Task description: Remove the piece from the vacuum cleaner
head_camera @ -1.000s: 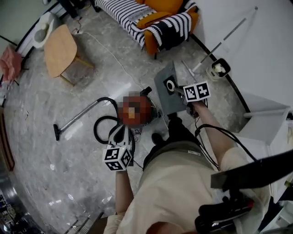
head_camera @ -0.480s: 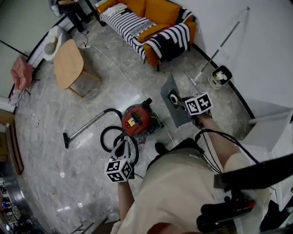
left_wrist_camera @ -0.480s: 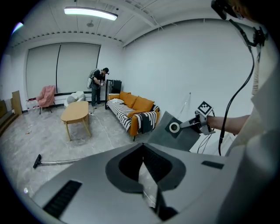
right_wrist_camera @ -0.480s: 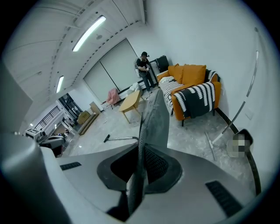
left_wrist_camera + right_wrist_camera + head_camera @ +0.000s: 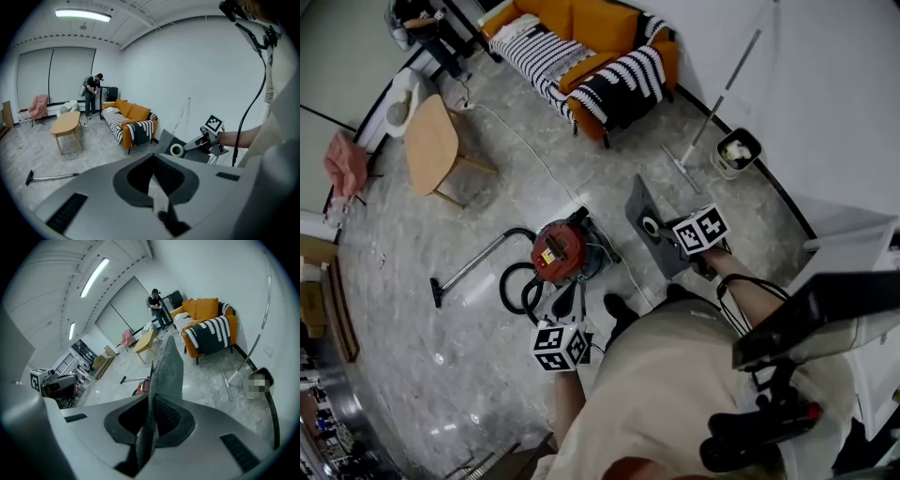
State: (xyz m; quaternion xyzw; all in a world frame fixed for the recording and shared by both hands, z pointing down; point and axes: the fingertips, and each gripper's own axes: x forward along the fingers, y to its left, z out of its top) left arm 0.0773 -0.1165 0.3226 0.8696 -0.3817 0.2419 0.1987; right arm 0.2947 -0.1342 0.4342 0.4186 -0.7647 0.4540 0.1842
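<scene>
The red vacuum cleaner (image 5: pixel 561 251) stands on the floor, its black hose (image 5: pixel 514 281) coiled at its left. My right gripper (image 5: pixel 667 231) is shut on a flat grey piece (image 5: pixel 645 214) with a white ring in it, held in the air to the right of the vacuum. In the right gripper view the grey piece (image 5: pixel 168 367) stands edge-on between the jaws of my right gripper (image 5: pixel 149 430). My left gripper (image 5: pixel 566 305) hovers just in front of the vacuum, shut with nothing in it. In the left gripper view my left gripper (image 5: pixel 159 199) faces the grey piece (image 5: pixel 174 146).
A metal wand (image 5: pixel 473 264) with a floor nozzle lies left of the vacuum. An orange sofa (image 5: pixel 581 42) with striped throws, a wooden table (image 5: pixel 429 142), a small bin (image 5: pixel 736 150) and a mop pole (image 5: pixel 722 89) stand farther off. A person (image 5: pixel 93 91) stands at the far wall.
Both grippers have shifted across the floor. The right one has carried the grey piece a little farther right of the vacuum. The left one now hangs nearer the vacuum's front.
</scene>
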